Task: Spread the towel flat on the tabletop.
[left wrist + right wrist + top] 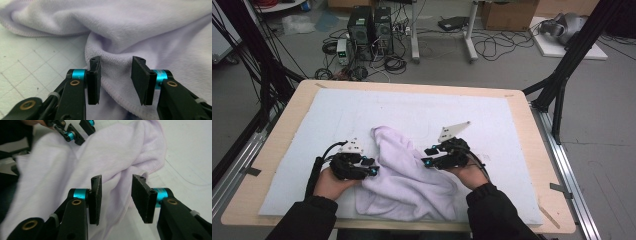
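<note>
Left gripper view: left gripper has jaws spread, pads not pressing, w/ a bunched fold + stitched hem of the lilac towel sitting betw. them, nothing pinched. Right gripper view: right gripper also spread, jaws parted over a ridge of the same cloth, no grip; other gripper visible far off at 11 o'clock. High view: left gripper at towel's 9 o'clock edge, right gripper at its 3 o'clock side, both hands low at table's 6 o'clock. Towel lies crumpled on the white mat, centre-to-6 o'clock of the wooden table, one lobe running up toward 11 o'clock. Handling, judged: light, soft, limp terry; no stiffness, will sag and drape when lifted, not fragile, not slippery since pile gives pads bite. Best hold prob. on hem/corners, thin single layer, not the thick bunch; two well-apart pinches along one edge to spread it flat. Risk: grabbing 2 layers at once.
</note>
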